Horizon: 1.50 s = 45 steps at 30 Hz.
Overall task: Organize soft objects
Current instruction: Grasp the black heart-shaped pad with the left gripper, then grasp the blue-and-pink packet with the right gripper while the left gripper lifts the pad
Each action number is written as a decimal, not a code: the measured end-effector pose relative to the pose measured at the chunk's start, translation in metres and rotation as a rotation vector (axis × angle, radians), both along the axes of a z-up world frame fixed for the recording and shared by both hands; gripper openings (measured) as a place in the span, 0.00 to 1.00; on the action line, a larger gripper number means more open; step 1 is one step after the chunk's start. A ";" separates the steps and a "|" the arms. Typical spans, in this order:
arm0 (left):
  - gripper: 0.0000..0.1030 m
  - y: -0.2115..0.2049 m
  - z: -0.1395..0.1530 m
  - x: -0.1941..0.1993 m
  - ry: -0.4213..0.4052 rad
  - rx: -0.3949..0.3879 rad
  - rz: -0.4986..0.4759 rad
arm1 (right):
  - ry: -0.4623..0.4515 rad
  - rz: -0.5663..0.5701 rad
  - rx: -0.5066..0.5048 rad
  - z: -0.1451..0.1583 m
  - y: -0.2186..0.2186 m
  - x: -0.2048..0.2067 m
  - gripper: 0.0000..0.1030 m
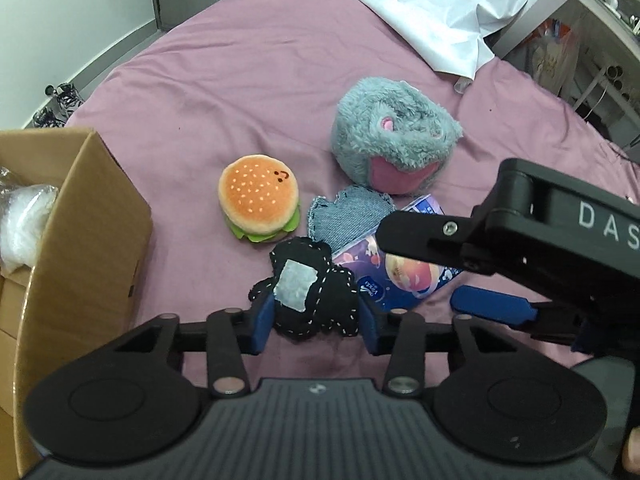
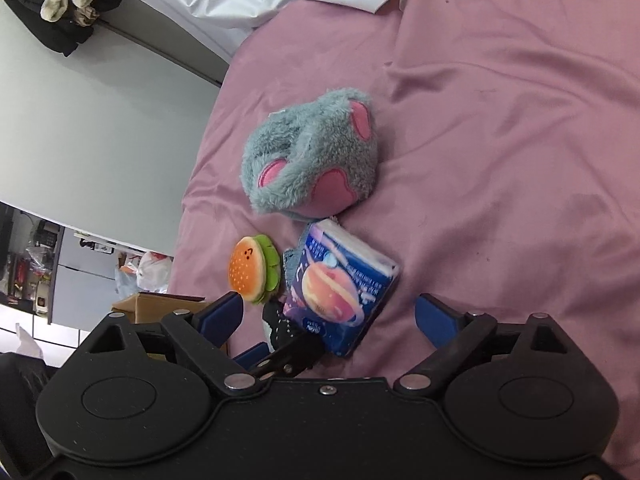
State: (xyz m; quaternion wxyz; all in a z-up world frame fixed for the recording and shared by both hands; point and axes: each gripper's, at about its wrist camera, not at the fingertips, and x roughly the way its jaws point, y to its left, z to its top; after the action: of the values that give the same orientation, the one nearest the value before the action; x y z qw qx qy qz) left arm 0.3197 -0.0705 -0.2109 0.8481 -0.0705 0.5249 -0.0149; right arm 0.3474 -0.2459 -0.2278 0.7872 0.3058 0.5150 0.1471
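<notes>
Gripping the black felt toy (image 1: 310, 296) on the bed (image 1: 240, 80), left tool (image 1: 316, 322) pads press it; right tool (image 2: 328, 312) gapes around tissue pack (image 2: 340, 288), empty. Burger (image 1: 259, 204), grey plush (image 1: 394, 136) etc. not boxed yet.

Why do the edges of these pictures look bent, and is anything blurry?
Left wrist view: a fisheye lens bows the cardboard box and darkens the corners; the burger plush is sharp. Right wrist view: the same bowing curves the wall's edge, and the tissue pack looks slightly soft; light is even, without hard shadows.
</notes>
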 end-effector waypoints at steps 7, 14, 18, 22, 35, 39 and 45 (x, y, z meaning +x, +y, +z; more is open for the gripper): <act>0.23 0.004 0.005 -0.002 -0.010 -0.063 -0.005 | -0.050 0.002 -0.071 -0.001 0.006 0.000 0.58; 0.18 0.011 0.024 -0.007 -0.053 -0.111 -0.004 | -0.094 -0.013 -0.116 0.006 0.000 -0.005 0.23; 0.18 0.012 0.036 -0.013 -0.085 -0.113 -0.007 | -0.133 -0.008 -0.150 0.017 0.002 -0.013 0.18; 0.18 0.017 0.046 -0.020 -0.105 -0.117 0.002 | -0.153 -0.030 -0.174 0.026 -0.002 -0.020 0.18; 0.18 0.022 0.081 -0.057 -0.176 -0.068 -0.034 | -0.271 -0.061 -0.229 0.072 -0.002 -0.056 0.17; 0.18 0.030 0.095 -0.069 -0.192 -0.070 -0.036 | -0.308 -0.050 -0.241 0.084 0.004 -0.069 0.17; 0.18 0.043 0.115 -0.083 -0.224 -0.060 -0.027 | -0.363 -0.033 -0.255 0.103 0.015 -0.083 0.17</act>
State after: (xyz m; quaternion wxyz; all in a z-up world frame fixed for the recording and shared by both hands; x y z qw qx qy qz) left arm 0.2369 -0.0272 -0.0956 0.8988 -0.0865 0.4270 -0.0498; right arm 0.2640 -0.2313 -0.1251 0.9015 0.1809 0.3741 0.1205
